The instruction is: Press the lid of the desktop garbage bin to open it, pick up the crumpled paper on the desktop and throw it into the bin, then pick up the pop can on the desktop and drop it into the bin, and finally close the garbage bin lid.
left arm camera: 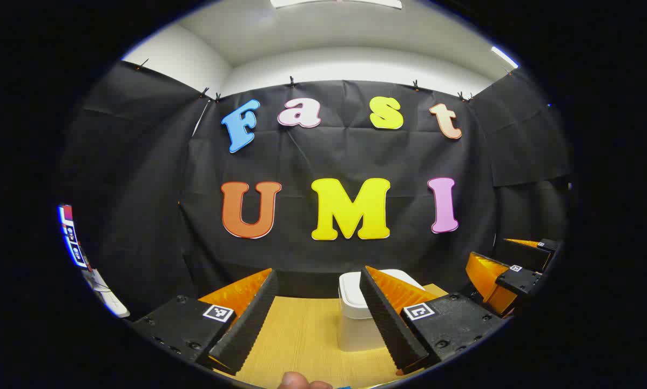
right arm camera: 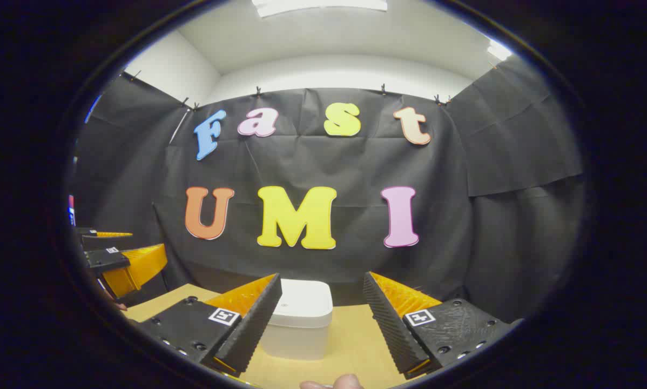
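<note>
A: What is the left gripper (left arm camera: 318, 324) doing?

B: In the left gripper view its two fingers sit at the bottom of the frame, wide apart. Nothing is between them but bare wooden desktop (left arm camera: 296, 340).

A: Where is the garbage bin (left arm camera: 356, 316)?

B: It is white, low and a bit right of center, standing on the desktop. The finger on the right side of the frame hides part of it. Its lid is down.

A: And past that?

B: The right gripper (left arm camera: 510, 275) shows at the lower right edge.

A: How about the right gripper view?

B: The right gripper (right arm camera: 323, 324) has its fingers wide apart too, holding nothing. The garbage bin (right arm camera: 300, 319) stands low in the middle, just beside the finger on the left side of the frame, lid (right arm camera: 303, 304) shut. The left gripper (right arm camera: 118, 259) pokes in at the left edge. A fingertip (right arm camera: 337, 383) peeks up at the very bottom.
</note>
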`<state>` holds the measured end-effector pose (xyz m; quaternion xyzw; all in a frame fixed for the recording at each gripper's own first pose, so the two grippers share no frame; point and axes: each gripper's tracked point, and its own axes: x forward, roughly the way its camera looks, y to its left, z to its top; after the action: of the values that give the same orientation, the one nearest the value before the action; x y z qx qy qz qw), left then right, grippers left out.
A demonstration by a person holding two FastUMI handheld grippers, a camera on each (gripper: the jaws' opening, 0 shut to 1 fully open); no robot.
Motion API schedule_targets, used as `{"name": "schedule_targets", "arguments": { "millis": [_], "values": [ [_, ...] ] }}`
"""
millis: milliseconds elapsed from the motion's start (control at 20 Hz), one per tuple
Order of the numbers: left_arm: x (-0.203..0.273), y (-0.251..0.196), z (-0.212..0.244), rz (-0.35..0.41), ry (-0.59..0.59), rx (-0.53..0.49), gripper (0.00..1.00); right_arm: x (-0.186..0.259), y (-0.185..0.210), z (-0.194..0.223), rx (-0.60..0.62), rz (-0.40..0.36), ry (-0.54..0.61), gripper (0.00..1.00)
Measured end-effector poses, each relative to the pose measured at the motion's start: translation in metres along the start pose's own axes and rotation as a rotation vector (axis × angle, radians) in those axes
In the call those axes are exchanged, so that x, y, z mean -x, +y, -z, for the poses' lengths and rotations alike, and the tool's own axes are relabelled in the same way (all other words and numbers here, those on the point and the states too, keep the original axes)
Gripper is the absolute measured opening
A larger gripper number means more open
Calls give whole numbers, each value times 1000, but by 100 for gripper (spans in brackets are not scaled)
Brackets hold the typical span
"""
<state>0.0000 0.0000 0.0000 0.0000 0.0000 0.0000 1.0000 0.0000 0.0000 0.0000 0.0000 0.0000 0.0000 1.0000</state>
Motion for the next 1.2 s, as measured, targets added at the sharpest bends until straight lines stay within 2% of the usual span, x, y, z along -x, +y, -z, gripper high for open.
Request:
{"name": "schedule_targets", "arguments": {
  "millis": [50,100,200,450,500,600,700,800,850,1200],
  "values": [
    [-1,1,1,1,-1,4,98,-1,6,-1,6,-12,-2,95],
    [-3,2,0,1,-7,8,98,-2,6,-3,16,-12,-10,97],
    [-7,4,3,-4,-2,1,98,-3,6,-1,17,-6,-6,92],
    [-11,3,0,2,-8,-4,98,-5,11,0,21,-9,6,98],
    [-12,2,2,3,-7,-2,98,-6,10,0,24,-4,10,95],
    [-14,1,3,6,-6,-4,98,-8,8,1,16,-3,13,98],
    [-13,1,3,6,-2,-12,98,-9,6,0,11,1,16,95],
    [-13,-2,7,9,4,-5,98,-9,5,2,10,3,22,97],
    [-13,-4,8,13,7,-1,98,-10,5,3,9,3,30,95],
    [-10,-13,9,26,7,0,98,-12,5,7,13,-6,65,95]
  ]
}}
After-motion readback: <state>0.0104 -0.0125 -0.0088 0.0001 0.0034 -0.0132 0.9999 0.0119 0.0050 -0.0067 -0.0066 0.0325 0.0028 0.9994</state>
